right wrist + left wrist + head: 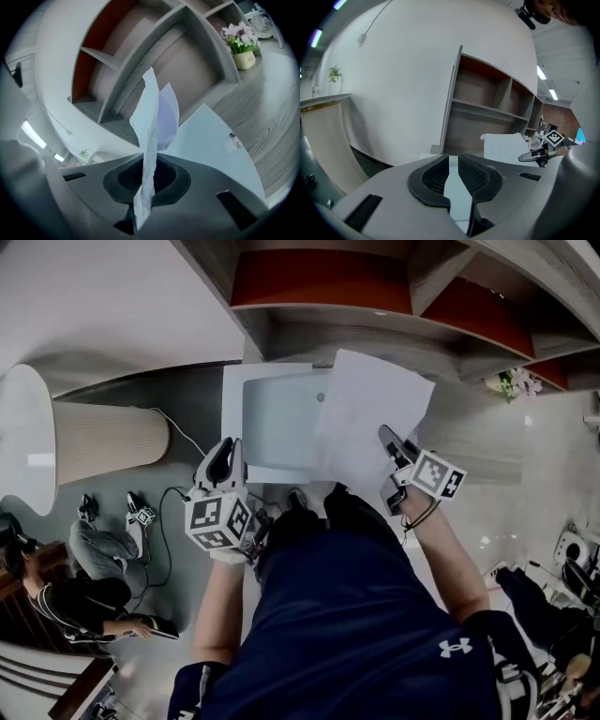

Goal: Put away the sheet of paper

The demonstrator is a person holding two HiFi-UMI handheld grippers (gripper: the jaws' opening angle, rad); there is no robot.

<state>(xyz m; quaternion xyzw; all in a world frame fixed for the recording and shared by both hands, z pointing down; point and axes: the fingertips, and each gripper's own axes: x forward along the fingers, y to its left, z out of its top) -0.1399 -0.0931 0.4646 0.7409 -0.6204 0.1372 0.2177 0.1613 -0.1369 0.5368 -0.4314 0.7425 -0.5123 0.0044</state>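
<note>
A white sheet of paper (370,413) is pinched at its near edge by my right gripper (389,439), which is shut on it. In the right gripper view the paper (154,117) stands edge-on and crumpled between the pads. The sheet hangs over the right side of a shallow white tray (272,418) on the grey surface. My left gripper (225,448) sits at the tray's left front corner, open, with nothing between its pads; the tray (454,197) shows through the gap. The left gripper view also catches the paper (504,147) and the right gripper (529,157) off to the right.
A shelf unit (375,296) with red-backed compartments stands just behind the tray. A small pot of flowers (511,382) sits to the right of it. A ribbed beige cylinder (103,442) lies at the left, and a seated person (84,587) is at the lower left.
</note>
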